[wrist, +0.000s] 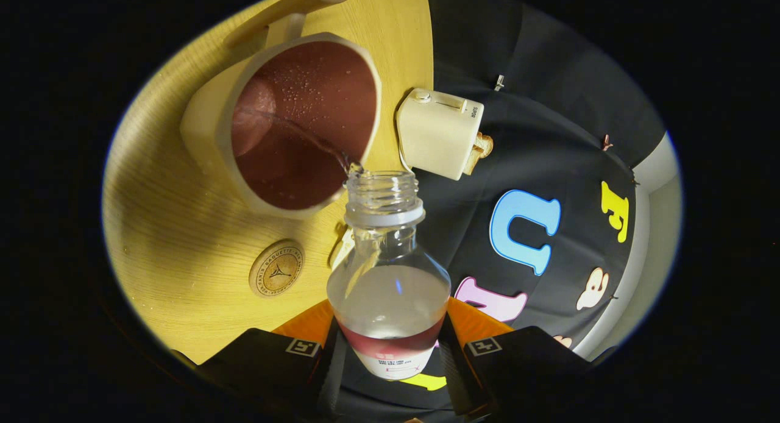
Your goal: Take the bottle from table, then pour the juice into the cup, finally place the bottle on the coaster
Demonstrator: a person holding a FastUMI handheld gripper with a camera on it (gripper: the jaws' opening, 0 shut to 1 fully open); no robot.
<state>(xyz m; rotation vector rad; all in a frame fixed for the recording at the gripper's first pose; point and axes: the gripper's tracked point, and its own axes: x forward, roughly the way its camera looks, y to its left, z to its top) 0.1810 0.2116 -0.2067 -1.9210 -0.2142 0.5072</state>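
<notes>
Squarely between hand-held gripper (390,350) fingers: bottle (388,277)

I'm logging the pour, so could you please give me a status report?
Claw shut on bottle. Bottle tipped, stream running into cup. Coaster beside cup, bare. Toaster clear of pour.

My one camera rides on my gripper (389,350) and looks forward along my two fingers, which clamp the bottle (388,277) just ahead. The view is rolled hard, so the wooden table (164,240) stands on edge, very near. The cup (292,124) sits close beyond the bottle's mouth.
</notes>
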